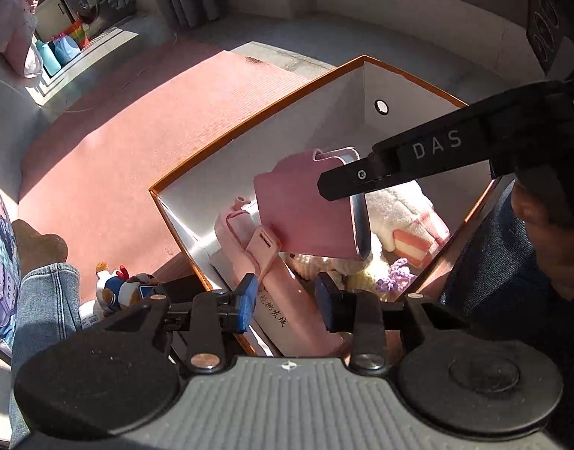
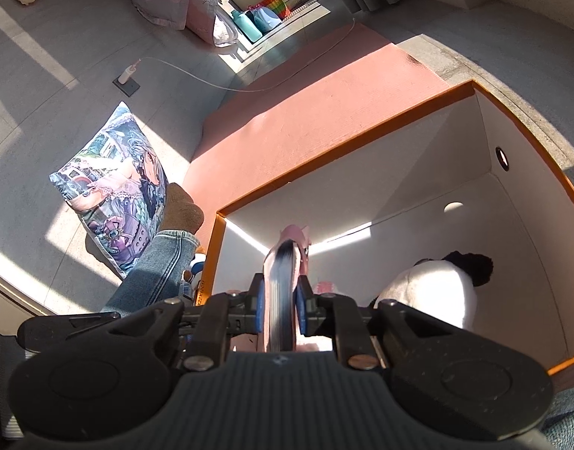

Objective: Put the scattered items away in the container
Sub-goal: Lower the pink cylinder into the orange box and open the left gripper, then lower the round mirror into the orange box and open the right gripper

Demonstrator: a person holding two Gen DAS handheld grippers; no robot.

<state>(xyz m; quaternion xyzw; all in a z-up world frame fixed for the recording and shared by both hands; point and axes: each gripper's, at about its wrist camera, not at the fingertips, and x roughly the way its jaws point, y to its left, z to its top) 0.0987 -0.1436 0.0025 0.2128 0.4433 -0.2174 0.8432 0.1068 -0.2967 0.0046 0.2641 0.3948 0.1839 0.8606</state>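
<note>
- The right gripper (image 2: 280, 309) has its fingers (image 2: 260, 309) clamped narrowly on the edge of a pink-cased tablet (image 1: 305, 210), which hangs tilted over the open box (image 1: 249, 127).
- The left gripper (image 1: 287, 305) has its fingers (image 1: 245, 305) parted and holding nothing, just above the box's near corner.
- Inside the box lie a pink bottle (image 1: 287, 300) and plush toys (image 1: 406, 217).
- A duck plush (image 1: 118, 288) lies outside on the pink mat (image 1: 137, 131).
</note>
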